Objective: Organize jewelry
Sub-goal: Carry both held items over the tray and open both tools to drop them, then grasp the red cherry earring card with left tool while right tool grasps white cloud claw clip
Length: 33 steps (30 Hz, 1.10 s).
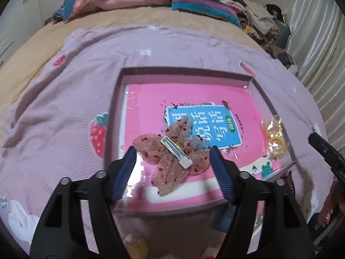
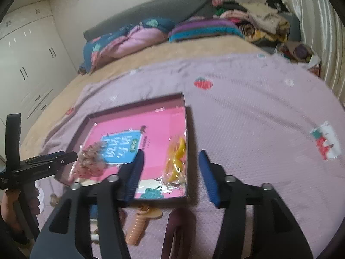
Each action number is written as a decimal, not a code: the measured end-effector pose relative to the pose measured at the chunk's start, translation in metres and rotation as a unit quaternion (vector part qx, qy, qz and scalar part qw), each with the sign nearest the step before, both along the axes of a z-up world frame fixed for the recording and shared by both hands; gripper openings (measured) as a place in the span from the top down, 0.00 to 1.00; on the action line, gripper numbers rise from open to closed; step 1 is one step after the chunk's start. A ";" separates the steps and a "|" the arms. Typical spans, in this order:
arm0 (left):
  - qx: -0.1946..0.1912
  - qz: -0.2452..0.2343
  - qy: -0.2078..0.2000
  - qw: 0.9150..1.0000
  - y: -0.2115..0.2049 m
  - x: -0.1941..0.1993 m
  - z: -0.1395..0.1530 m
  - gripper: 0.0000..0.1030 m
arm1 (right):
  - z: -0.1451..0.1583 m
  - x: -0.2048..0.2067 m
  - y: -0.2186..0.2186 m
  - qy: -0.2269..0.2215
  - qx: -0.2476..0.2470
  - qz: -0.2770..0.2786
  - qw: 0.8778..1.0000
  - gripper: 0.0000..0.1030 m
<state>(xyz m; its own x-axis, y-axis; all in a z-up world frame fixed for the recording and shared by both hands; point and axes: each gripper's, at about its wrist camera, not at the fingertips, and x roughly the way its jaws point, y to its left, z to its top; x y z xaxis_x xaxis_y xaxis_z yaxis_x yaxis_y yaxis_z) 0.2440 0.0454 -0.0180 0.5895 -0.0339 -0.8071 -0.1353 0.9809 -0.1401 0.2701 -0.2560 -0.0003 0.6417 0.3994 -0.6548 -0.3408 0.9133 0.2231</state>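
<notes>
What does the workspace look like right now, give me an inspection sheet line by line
Surface: lilac strawberry-print blanket over a bed.
Job's things: shallow box lined with a pink book cover; butterfly hair clip lying clasp-up inside it; bag of yellow rings by the box's right wall.
Clutter: peach ridged hair piece and a dark clip on the blanket in front of the box, blurred.
Grippers: left gripper open, fingers either side of the butterfly clip, not pressing; right gripper open over the box's right wall, holding nothing.
Cables: nothing seen.
Surroundings: folded quilts and clothes at the bed's head, white wardrobe, curtain.
</notes>
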 end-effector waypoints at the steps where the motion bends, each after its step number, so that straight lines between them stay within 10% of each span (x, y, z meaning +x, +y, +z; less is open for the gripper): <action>1: -0.001 0.003 -0.009 1.000 0.001 -0.005 0.007 0.31 | 0.008 -0.007 -0.002 -0.012 0.001 -0.001 1.000 0.39; 9: 0.003 0.018 -0.069 0.997 0.004 -0.042 0.059 0.10 | 0.054 -0.050 -0.015 -0.075 0.012 0.005 0.997 0.19; 33: 0.008 0.004 -0.103 0.995 -0.009 -0.134 0.080 0.09 | 0.071 -0.130 -0.006 -0.093 -0.005 0.053 0.994 0.14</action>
